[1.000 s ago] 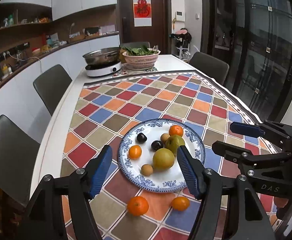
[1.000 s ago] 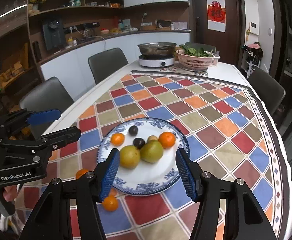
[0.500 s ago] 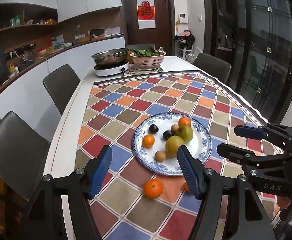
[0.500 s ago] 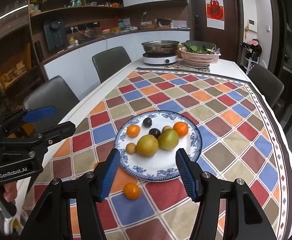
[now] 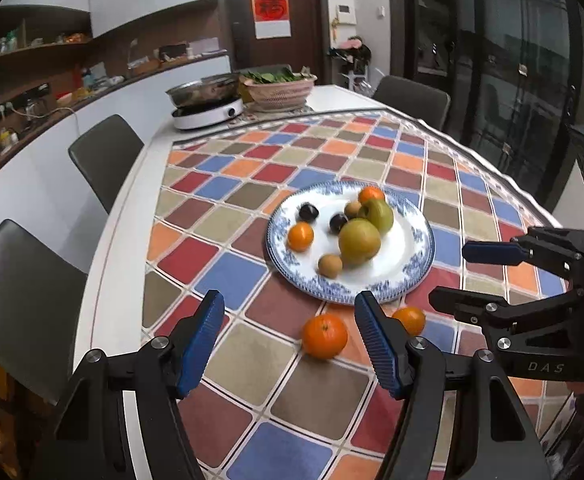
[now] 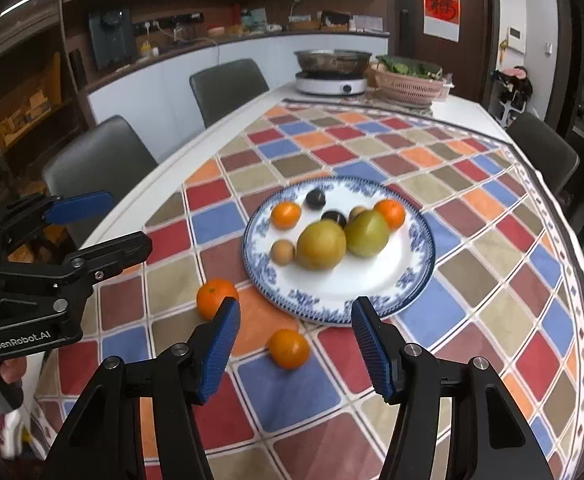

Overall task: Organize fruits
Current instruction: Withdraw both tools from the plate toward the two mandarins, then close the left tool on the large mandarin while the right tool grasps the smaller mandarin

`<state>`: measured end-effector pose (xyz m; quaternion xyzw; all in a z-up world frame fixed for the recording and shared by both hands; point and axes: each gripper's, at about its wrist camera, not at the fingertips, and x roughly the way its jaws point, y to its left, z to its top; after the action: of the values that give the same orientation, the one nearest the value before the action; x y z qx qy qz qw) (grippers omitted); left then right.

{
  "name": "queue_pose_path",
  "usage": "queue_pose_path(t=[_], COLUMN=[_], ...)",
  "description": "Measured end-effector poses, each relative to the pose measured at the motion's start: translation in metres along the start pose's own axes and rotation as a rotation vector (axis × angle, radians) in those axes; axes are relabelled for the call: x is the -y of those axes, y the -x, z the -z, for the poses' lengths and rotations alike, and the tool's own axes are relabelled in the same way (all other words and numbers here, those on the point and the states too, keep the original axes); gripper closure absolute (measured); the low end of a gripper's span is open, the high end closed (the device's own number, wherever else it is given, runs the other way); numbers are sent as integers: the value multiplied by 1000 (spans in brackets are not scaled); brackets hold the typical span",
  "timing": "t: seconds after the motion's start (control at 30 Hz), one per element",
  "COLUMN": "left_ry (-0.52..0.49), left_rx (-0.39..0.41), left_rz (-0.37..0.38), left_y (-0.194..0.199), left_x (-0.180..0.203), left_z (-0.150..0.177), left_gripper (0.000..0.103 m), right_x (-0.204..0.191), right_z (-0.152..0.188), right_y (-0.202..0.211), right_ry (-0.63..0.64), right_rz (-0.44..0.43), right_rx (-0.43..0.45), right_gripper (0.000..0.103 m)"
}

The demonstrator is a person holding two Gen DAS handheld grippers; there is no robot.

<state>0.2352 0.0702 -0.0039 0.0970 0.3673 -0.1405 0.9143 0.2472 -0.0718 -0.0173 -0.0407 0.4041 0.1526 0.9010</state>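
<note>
A blue-and-white plate [image 5: 414,268] [image 6: 408,276] holds two yellow-green pears, two oranges, two dark plums and two small brown fruits. Two loose oranges lie on the checkered cloth in front of it: a larger one [image 5: 325,336] [image 6: 216,297] and a smaller one [image 5: 410,319] [image 6: 289,348]. My left gripper [image 5: 290,344] is open and empty, above the cloth with the larger orange between its fingers' lines. My right gripper [image 6: 295,346] is open and empty, just above the smaller orange.
A checkered cloth [image 5: 228,188] covers the long white table. An induction cooker with a pan [image 5: 208,110] and a pink basket of greens [image 5: 280,90] stand at the far end. Dark chairs [image 5: 104,160] line both sides.
Both grippers have drawn back from the plate toward the table's near edge and lowered. The two loose oranges now sit further ahead in both views.
</note>
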Motion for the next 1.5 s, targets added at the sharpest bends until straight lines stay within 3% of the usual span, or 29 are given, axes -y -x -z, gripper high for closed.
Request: queue_pose_path(t=[0.57, 0.77, 1.03, 1.2, 1.5], left_ry=[-89, -70, -46, -49, -24], left_rx=[-124, -162, -196, -196, -190], left_rz=[98, 112, 131, 123, 102], left_y=[-71, -90, -100, -99, -87], left_x=[11, 16, 20, 20, 24], left_z=[27, 28, 30, 30, 29], left_gripper=[36, 40, 57, 62, 62], right_x=[2, 2, 3, 4, 5], right_z=[29, 34, 35, 35, 36], right_y=[-54, -65, -76, -77, -67], right_ry=[1, 4, 3, 5, 0], right_rz=[-17, -35, -59, -85, -100], right_rx=[-139, -169, -180, -174, -148], right_gripper=[45, 52, 63, 69, 69])
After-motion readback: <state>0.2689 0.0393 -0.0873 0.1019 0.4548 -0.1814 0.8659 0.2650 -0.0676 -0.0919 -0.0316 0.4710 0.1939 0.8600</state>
